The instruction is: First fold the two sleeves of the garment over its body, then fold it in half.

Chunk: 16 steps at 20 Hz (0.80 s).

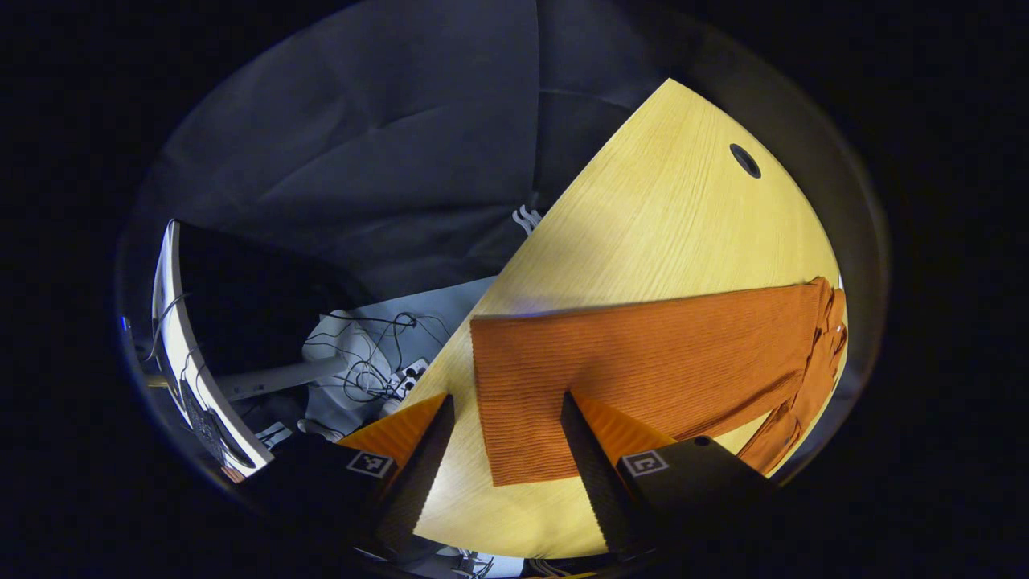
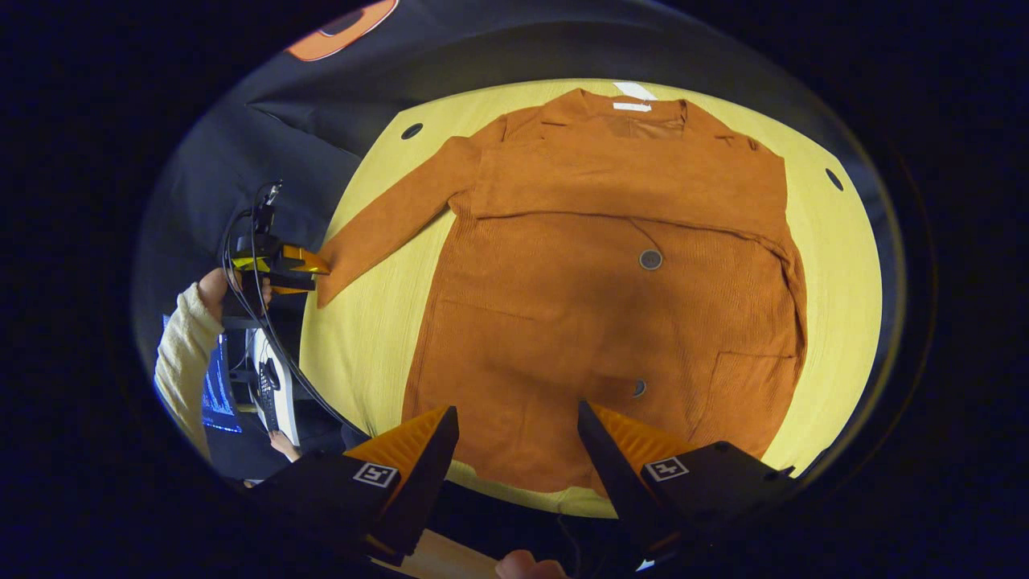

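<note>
Hovering left gripper [image 2: 309,269] at sleeve [image 2: 386,221] cuff | contact unclear | hem [image 2: 514,481] partly hidden

Orange ribbed cardigan [image 2: 595,305] lies flat on the table, collar at twelve o'clock; one sleeve [image 2: 627,189] is folded across its chest, the other sleeve [image 2: 386,225] stretches toward eight o'clock.

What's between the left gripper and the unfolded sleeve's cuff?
Nothing visible. The left gripper is open right at the cuff of the sleeve, with only bare table around it. The path over the body looks free too.
</note>
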### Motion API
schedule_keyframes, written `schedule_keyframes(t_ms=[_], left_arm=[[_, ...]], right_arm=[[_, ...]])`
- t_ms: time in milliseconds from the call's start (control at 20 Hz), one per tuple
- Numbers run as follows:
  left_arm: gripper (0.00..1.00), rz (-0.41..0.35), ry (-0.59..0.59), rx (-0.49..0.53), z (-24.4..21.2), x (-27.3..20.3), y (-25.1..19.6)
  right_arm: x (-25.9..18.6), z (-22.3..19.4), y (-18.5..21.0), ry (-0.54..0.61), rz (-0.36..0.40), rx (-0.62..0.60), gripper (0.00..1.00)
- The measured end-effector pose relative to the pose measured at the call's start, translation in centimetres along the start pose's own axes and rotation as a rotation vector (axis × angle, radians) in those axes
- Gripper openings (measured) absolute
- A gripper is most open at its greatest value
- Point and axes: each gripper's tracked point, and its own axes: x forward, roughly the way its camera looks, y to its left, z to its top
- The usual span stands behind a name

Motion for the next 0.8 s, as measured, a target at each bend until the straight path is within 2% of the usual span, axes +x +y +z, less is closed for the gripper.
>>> schedule_keyframes(t_ms=[50, 150, 250, 350, 450, 600, 650, 750, 800], left_arm=[[0.8, -0.002, 0.005, -0.001, -0.1, 0.6, -0.4], [0.5, -0.009, 0.011, 0.004, 0.0, 0.5, -1.3], [0.3, -0.015, 0.014, 0.004, 0.2, 0.2, -2.2], [0.09, 0.014, 0.021, 0.043, 0.2, 0.3, -2.4], [0.06, 0.017, 0.018, 0.065, 0.3, 0.2, -2.9], [0.03, -0.027, 0.013, 0.035, 0.0, -0.3, -4.2], [0.03, -0.019, 0.015, 0.037, 0.1, -0.9, -4.7], [0.03, -0.003, 0.002, 0.086, 0.2, -1.9, -5.3], [0.03, 0.002, -0.011, 0.107, 0.4, -2.7, -6.1]], right_arm=[[0.1, -0.3, -0.3, 0.009, 0.001, 0.005, 0.95], [0.2, -0.5, -1.1, 0.018, 0.001, 0.03, 0.95], [0.0, -0.5, -1.5, 0.019, 0.006, 0.05, 0.95], [-0.4, -0.2, -2.1, 0.005, 0.0, 0.059, 0.95], [-1.1, -0.2, -2.6, -0.004, -0.002, 0.062, 0.95], [-2.1, -0.7, -3.7, -0.014, -0.012, 0.062, 0.95], [-2.4, -0.8, -4.0, -0.016, -0.01, 0.069, 0.95], [-2.7, -1.6, -4.9, -0.004, -0.006, 0.092, 0.95], [-2.7, -2.0, -5.5, 0.004, -0.011, 0.106, 0.92]])
